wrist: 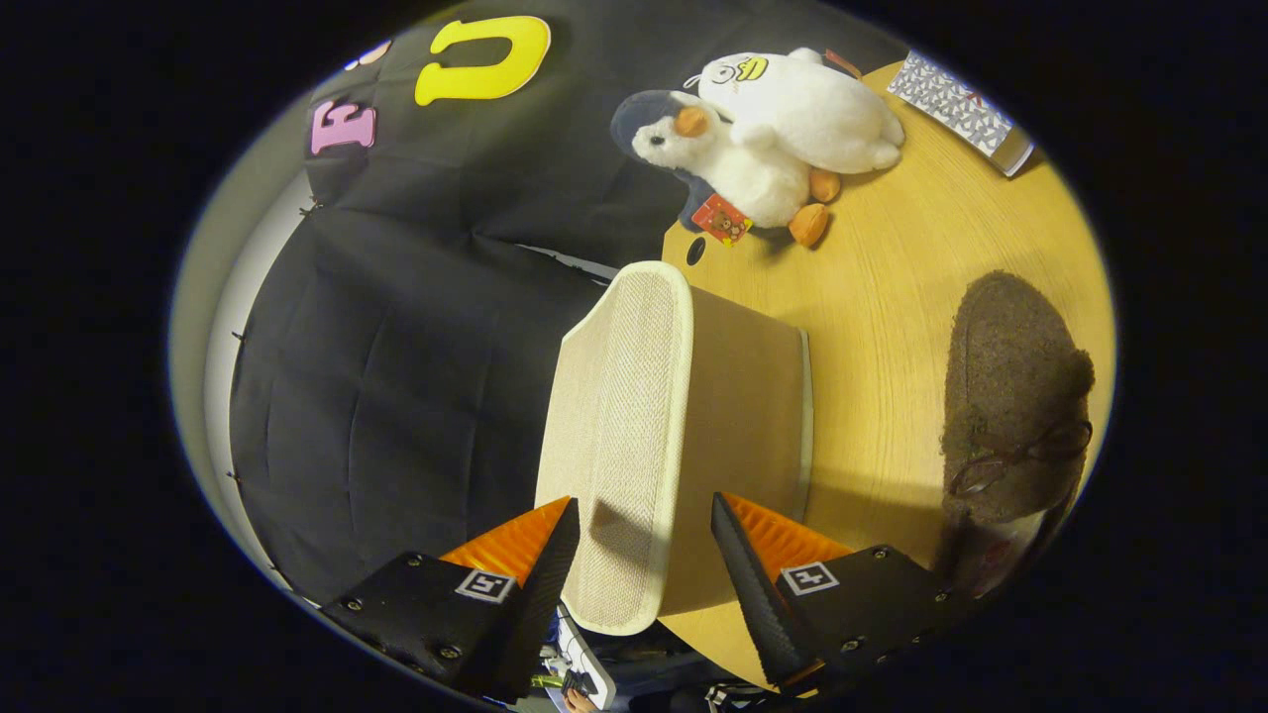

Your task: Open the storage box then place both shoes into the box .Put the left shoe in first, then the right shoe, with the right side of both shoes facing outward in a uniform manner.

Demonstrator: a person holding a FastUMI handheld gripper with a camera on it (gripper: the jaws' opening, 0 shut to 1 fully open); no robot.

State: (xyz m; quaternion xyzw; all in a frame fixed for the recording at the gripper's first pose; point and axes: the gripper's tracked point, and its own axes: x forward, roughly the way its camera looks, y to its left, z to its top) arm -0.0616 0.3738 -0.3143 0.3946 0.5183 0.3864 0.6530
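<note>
Gripper [644, 520] open, fingers spread to either side of the near end of the beige storage box [644, 436], not pressing on it. Box on the wooden desk [892, 297] with woven lid closed, reaching ahead beyond the fingertips; brown fuzzy shoe [1010, 396] with a small bow beside the box on the desk, apart from it, near one finger. Further off, two plush birds [773, 129] lying together against the black cloth wall [416, 347], with a small red tag [722, 220] next to them and a patterned box [961, 109] at the far desk edge.
</note>
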